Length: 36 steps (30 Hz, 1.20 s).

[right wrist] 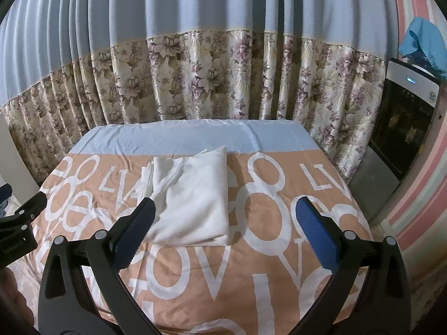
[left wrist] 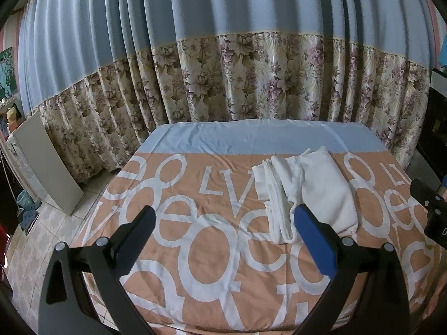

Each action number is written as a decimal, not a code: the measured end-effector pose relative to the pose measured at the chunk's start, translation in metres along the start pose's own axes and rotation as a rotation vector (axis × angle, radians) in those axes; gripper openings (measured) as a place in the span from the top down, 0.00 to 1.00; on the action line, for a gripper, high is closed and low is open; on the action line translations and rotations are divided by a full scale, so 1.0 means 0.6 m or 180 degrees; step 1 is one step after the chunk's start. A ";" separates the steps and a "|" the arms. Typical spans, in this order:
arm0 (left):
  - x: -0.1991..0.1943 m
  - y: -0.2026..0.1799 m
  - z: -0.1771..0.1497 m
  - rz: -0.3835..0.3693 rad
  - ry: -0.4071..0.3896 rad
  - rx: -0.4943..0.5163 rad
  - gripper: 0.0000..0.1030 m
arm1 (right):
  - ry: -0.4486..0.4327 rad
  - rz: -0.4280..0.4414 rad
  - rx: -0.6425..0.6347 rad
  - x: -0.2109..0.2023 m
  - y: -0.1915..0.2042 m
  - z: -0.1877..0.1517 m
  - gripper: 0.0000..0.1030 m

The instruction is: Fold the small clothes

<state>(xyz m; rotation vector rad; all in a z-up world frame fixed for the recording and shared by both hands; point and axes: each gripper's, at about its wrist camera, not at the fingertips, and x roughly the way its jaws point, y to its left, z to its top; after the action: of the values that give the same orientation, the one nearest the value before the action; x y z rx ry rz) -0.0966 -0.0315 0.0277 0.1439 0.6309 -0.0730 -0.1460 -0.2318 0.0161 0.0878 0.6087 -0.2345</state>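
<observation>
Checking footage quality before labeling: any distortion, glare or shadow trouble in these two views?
Left wrist view: strong fisheye bending, dark corners, white garment sharp, left gripper casting soft shadow. Right wrist view: same warping, curtain slightly shiny, garment evenly lit, right gripper open.

A folded garment (right wrist: 192,192) is laid on the cloth-covered desk (right wrist: 279,251), toward its far half and near the middle of its width. A curtain (right wrist: 195,55) is hung behind the desk along its far edge. The left claw (left wrist: 225,223) is held above the near part of the desk, with the garment just ahead and to its right. The right claw (right wrist: 223,215) is held to the right of the left one, with the garment ahead and slightly to its left. An appliance (right wrist: 405,122) is stood to the right of the desk, and a flat panel (left wrist: 47,164) is leaned on the floor (left wrist: 36,251) to its left.
</observation>
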 end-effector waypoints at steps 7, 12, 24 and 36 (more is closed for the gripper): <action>0.002 0.000 0.001 -0.0007 0.0004 -0.0002 0.03 | -0.0010 -0.0022 0.0013 0.001 -0.006 0.005 0.03; 0.002 0.002 0.001 -0.0007 0.0006 -0.0003 0.03 | -0.0001 -0.0028 0.0032 0.002 -0.010 0.008 0.03; 0.004 0.001 0.001 -0.0022 0.0011 -0.0003 0.03 | -0.0003 -0.0031 0.0029 0.002 -0.009 0.008 0.03; 0.011 -0.009 -0.005 -0.0031 -0.0002 0.0000 0.03 | -0.0004 -0.0034 0.0028 0.003 -0.010 0.008 0.03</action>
<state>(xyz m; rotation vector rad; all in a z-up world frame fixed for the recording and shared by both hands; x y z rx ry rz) -0.0936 -0.0363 0.0211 0.1408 0.6309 -0.0824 -0.1434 -0.2384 0.0188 0.0930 0.6072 -0.2475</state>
